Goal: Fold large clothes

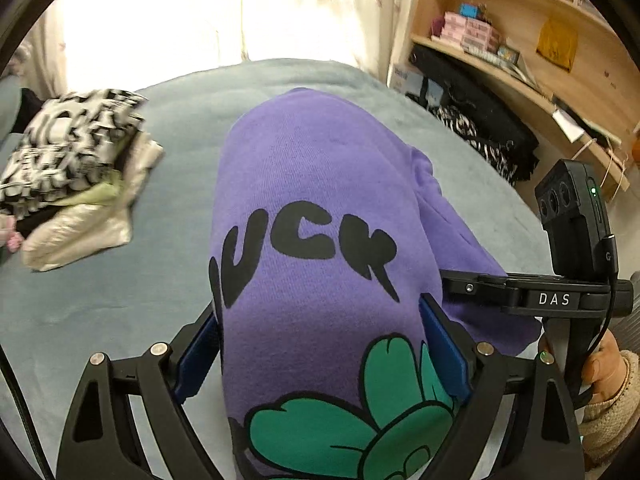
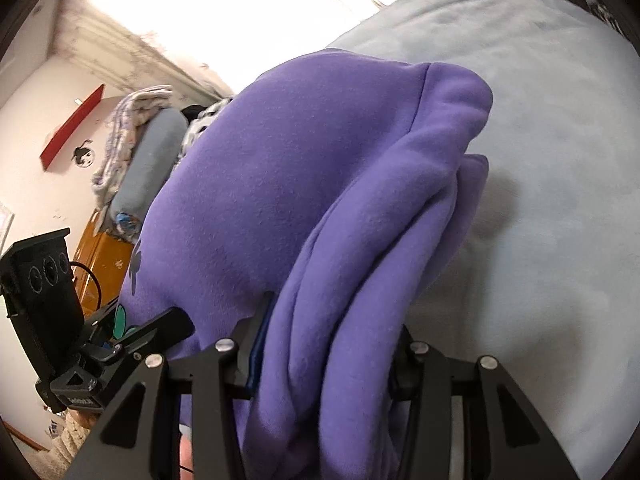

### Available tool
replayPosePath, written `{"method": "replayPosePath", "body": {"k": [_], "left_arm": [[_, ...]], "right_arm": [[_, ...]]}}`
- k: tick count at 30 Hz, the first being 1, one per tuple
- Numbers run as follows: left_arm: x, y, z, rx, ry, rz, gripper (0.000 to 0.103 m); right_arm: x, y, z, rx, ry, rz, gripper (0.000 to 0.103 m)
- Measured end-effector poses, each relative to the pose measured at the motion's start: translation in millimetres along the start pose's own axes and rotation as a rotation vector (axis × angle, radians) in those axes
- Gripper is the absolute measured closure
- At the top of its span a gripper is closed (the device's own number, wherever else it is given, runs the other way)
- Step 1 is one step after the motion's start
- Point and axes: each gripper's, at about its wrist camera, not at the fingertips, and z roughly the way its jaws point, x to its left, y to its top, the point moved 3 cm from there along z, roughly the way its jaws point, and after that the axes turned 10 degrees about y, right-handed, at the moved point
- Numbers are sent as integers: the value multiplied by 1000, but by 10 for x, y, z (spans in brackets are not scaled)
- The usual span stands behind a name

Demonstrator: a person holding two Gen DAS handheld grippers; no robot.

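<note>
Together we hold the hoodie (image 1: 320, 184) lengthwise ahead, left gripper (image 1: 320, 344) and right gripper (image 2: 324, 360) each clamped on its near edge.

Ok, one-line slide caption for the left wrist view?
Left gripper clamps the purple sweatshirt over a grey-blue bed; folded clothes stacked nearby.

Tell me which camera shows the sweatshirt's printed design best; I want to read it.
The left wrist view: the purple sweatshirt faces it, showing black lettering and a green clover-like graphic. The right wrist view shows mostly plain bunched folds, with only a sliver of print at its left edge.
</note>
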Motion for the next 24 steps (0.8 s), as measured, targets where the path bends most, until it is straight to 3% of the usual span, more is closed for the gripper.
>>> {"method": "replayPosePath", "body": {"k": [15, 24], "left_arm": [[1617, 217, -1306, -169, 97, -101, 12], [2404, 575, -1545, -234, 138, -131, 12]], "right_arm": [[1750, 364, 624, -58, 163, -180, 59], [2312, 765, 1059, -57, 193, -251, 59]]}}
